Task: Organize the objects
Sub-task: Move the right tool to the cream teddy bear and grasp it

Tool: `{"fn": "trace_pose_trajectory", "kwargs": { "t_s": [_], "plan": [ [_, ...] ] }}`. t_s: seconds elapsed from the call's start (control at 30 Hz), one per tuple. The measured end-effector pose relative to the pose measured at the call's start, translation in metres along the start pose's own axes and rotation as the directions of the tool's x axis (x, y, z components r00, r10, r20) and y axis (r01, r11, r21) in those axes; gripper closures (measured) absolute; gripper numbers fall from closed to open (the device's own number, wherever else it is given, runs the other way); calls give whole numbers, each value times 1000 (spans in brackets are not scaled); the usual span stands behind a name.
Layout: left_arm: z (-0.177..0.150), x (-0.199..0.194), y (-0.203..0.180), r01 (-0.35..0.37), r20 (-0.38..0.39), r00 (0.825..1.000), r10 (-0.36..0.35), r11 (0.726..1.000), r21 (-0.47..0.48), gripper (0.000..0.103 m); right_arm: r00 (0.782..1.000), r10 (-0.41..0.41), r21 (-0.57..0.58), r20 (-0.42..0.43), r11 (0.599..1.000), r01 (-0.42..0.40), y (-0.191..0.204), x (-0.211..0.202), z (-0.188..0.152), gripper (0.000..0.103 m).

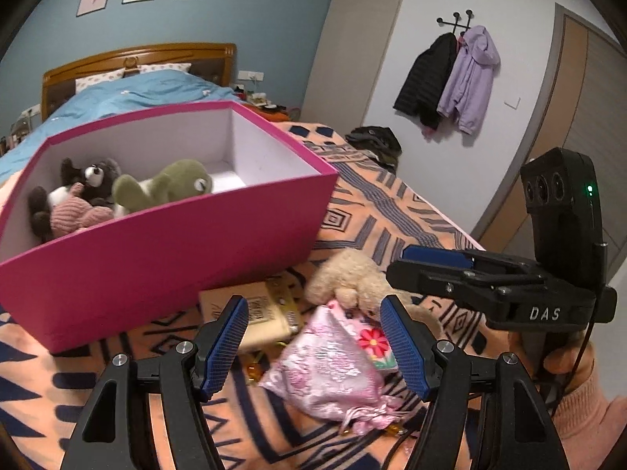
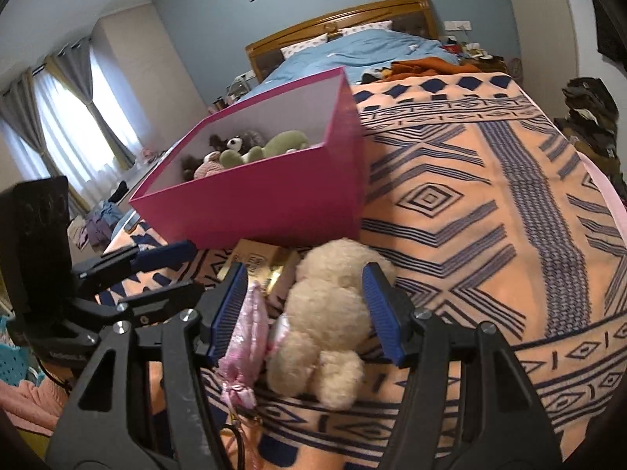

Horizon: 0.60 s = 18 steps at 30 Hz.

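Lying on patterned woven blanket (image 2: 490, 211) just in front of pink box (image 1: 164, 250): fuzzy cream plush (image 2: 325, 313), touching glossy pink satin pouch (image 1: 329, 368) with flower patch. Flat tan cardboard packet (image 1: 250, 309) between pouch and box. Box rigid, rectangular, white inside, holding soft green, brown, pink plush toys (image 1: 117, 192). Left gripper (image 1: 313, 348) agape over pouch, ribbed blue pads (image 1: 225, 346) clear. Right gripper (image 2: 305, 313) agape astride cream plush, no squeeze visible.
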State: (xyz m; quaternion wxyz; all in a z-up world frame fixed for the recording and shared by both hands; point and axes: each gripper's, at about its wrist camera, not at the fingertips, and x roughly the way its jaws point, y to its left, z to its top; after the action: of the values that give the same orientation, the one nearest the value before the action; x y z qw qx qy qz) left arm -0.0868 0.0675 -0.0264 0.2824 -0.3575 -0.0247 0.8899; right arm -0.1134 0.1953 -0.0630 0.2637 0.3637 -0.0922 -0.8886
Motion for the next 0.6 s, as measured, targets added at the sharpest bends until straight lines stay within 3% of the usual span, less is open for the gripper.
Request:
{"fn": "trace_pose_trajectory", "kwargs": {
  "t_s": [0.37, 0.6],
  "plan": [
    [-3, 23, -21, 56, -65, 996, -54, 998, 28, 32, 996, 67, 106, -51, 993, -61, -26, 15, -6, 39],
    [-3, 32, -24, 68, -82, 994, -66, 997, 25, 32, 991, 111, 108, -75, 989, -102, -28, 22, -5, 39]
  ]
}}
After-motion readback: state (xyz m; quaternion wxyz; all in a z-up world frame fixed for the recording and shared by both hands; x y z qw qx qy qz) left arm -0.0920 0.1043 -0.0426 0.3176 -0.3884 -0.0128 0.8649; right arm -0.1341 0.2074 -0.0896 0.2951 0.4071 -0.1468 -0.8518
